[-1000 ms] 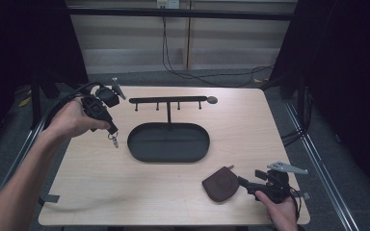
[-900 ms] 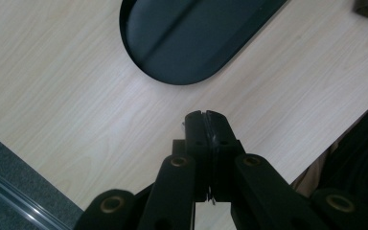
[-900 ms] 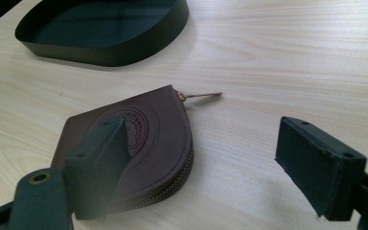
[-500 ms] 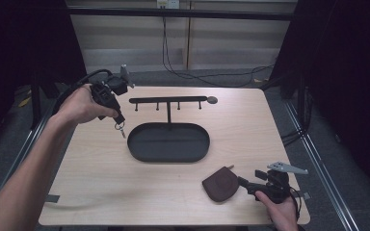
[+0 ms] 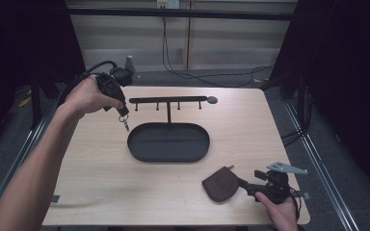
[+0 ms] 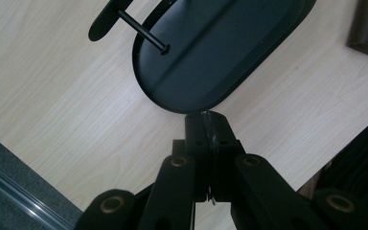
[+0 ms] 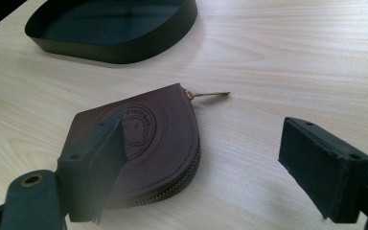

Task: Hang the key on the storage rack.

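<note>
Much bare table (image 5: 250,130) around tray (image 5: 168,142)

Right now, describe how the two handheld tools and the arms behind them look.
Both are black. The left tool has a thick black cable looping behind it. The right tool carries a grey three-cornered plate on top. Its pads are flat and rectangular, and brass-coloured pivots mark the linkages. Both forearms are bare, with no sleeves.

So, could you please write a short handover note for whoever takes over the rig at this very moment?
Left gripper: shut on a small key ring, held in the air beside the left end of the black hook rack.
Right gripper: open, low at the table's near right, jaws astride the brown zip pouch without pressing it.
Done: key ring picked up.
Left: probably hang it on a rack hook; pouch not yet gripped.
</note>
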Tool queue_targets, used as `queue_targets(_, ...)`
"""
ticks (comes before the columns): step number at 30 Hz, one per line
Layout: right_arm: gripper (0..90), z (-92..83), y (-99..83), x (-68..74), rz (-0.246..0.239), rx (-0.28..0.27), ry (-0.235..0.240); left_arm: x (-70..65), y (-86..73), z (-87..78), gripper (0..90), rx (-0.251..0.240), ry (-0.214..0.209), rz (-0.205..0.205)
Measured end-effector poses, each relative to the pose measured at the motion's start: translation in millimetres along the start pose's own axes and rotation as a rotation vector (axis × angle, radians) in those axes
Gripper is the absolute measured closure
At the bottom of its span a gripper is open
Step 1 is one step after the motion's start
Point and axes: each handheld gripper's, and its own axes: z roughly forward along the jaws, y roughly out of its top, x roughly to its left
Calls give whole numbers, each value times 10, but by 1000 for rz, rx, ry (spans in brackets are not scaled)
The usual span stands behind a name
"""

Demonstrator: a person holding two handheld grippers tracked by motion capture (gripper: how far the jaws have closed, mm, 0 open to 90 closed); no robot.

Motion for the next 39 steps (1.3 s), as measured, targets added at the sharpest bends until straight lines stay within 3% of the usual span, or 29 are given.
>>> queue_targets(8,159,-1,-1,3,-2,4,4,57,134,17,894,5,3,-20)
queue_targets(20,158,-1,-1,4,-2,4,8,80,360,185,894,37,-2,-38)
queue_targets(31,158,3,-2,4,-1,8,11,129,431,275,894,38,10,-61)
queue_targets(39,158,7,-1,1,0,9,10,166,456,335,894,35,48,-69)
